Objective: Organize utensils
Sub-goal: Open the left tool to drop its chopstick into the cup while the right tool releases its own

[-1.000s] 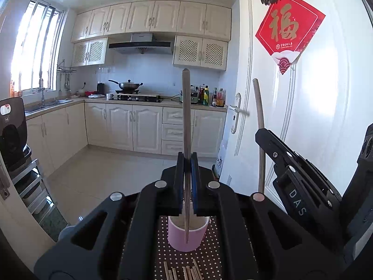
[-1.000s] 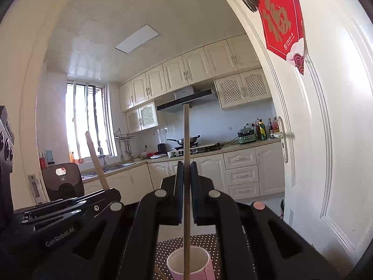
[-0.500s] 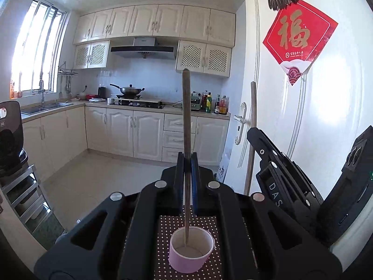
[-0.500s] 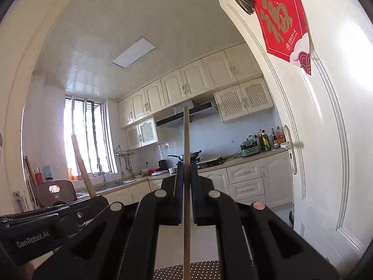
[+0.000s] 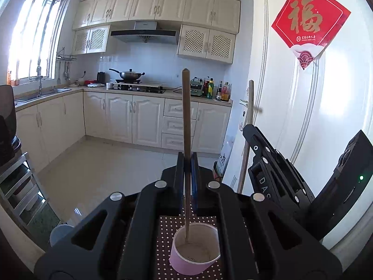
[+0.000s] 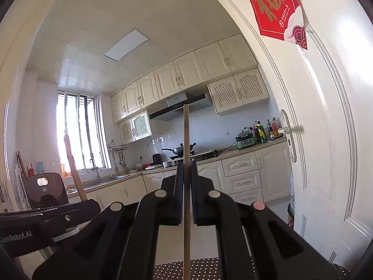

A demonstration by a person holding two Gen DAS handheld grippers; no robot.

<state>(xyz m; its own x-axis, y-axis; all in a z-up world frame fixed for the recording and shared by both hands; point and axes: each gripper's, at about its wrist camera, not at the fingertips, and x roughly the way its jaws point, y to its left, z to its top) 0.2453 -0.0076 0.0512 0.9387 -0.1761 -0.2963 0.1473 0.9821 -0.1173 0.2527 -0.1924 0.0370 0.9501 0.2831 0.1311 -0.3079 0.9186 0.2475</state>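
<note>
My left gripper [image 5: 188, 163] is shut on a wooden chopstick [image 5: 186, 126] that stands upright; its lower tip hangs inside a pink paper cup [image 5: 194, 249] on a brown dotted mat [image 5: 163, 245]. My right gripper [image 6: 186, 175] is shut on a second upright chopstick [image 6: 186, 158], above the edge of the dotted mat [image 6: 209, 269]. The cup is out of sight in the right wrist view. The right gripper's body [image 5: 275, 175] with its chopstick [image 5: 249, 116] shows at right in the left wrist view. The left gripper's body [image 6: 46, 219] with its chopstick [image 6: 73, 168] appears low at left in the right wrist view.
A white door [image 5: 291, 107] with a red paper decoration [image 5: 307, 21] stands close on the right. Beyond lies a kitchen with cream cabinets [image 5: 130, 119], a stove with a wok [image 5: 129, 74], a sink [image 5: 42, 92] and a tiled floor [image 5: 98, 170]. A metal rack [image 5: 16, 186] stands at left.
Both grippers have moved forward and sunk a little. The left chopstick's tip has gone from above the cup's rim to inside the cup. The cup has dropped out of the right wrist view.
</note>
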